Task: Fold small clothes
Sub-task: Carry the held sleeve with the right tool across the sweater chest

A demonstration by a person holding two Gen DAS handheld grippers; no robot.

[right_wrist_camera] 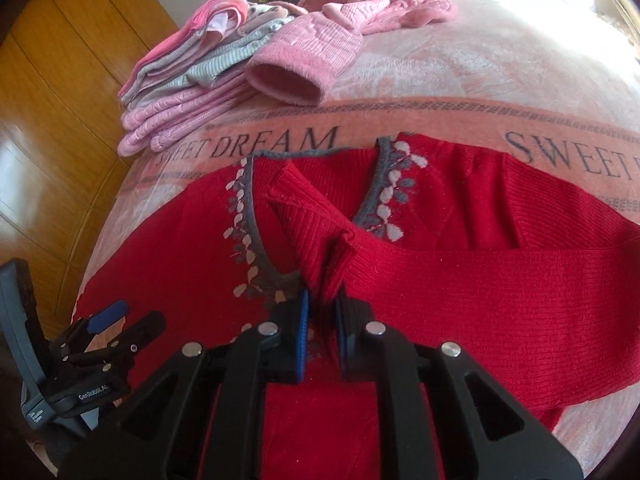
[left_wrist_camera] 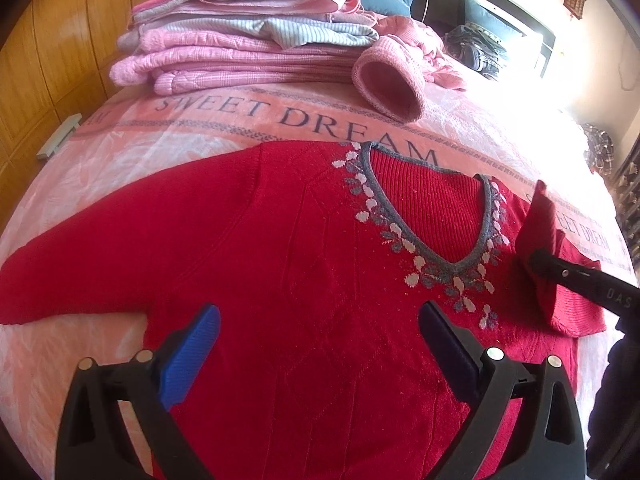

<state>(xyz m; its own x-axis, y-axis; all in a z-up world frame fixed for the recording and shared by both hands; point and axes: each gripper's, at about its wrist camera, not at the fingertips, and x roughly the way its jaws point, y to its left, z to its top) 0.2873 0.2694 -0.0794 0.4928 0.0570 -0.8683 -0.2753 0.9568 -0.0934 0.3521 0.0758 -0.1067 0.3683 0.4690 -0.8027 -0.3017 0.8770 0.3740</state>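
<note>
Folding the sleeve inward, the right gripper is pinching its cuff over the chest of the red sweater, which is lying flat on the bed. The left gripper is hovering with jaws spread wide, holding nothing. Next move, I'd say: laying that cuff flat, then taking the other sleeve.

A bed carries everything here, under a pale pink blanket with a band reading "SWEET DREAM". A red sweater lies spread flat across the near part. Farther back at the left sits a stack of folded pink and grey clothes, with a crumpled pink garment lying loose beside it.
</note>
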